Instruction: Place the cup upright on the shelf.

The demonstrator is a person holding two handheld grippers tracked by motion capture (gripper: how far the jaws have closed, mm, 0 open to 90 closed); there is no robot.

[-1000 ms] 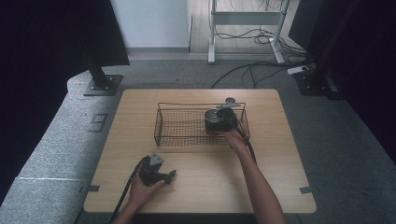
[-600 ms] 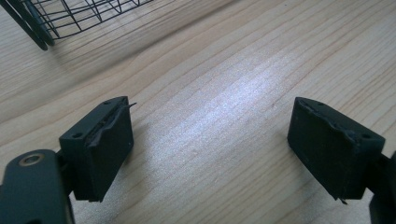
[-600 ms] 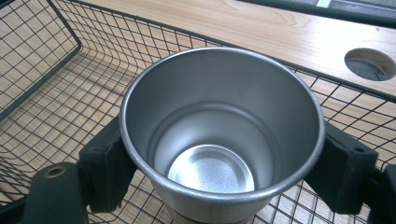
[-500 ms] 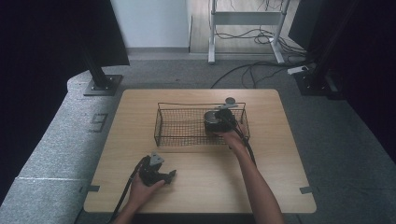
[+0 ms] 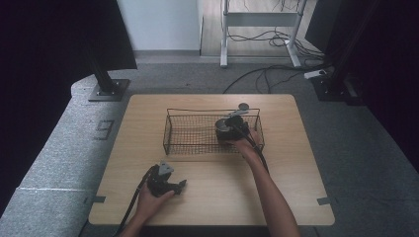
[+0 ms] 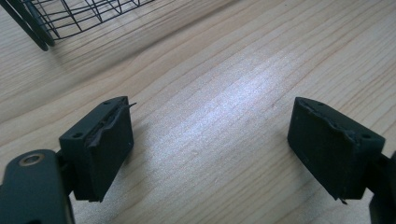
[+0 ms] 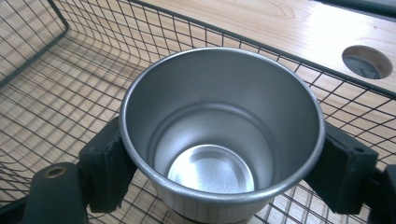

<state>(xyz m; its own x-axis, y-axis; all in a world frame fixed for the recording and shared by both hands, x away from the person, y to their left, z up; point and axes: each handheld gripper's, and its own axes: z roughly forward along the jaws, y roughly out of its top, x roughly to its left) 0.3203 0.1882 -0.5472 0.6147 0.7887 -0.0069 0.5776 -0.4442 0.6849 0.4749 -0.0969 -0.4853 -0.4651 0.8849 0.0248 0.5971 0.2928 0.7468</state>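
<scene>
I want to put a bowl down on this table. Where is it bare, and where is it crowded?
Bare wood lies left of the wire basket and along the table front right of the left gripper. The basket's left half is free. Its right end is crowded: the right gripper holds a metal cup there.

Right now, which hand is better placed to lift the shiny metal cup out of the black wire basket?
Right: the right gripper brackets the shiny metal cup inside the black wire basket. The left gripper is open over bare table.

high overhead; two close jaw-level views
</scene>
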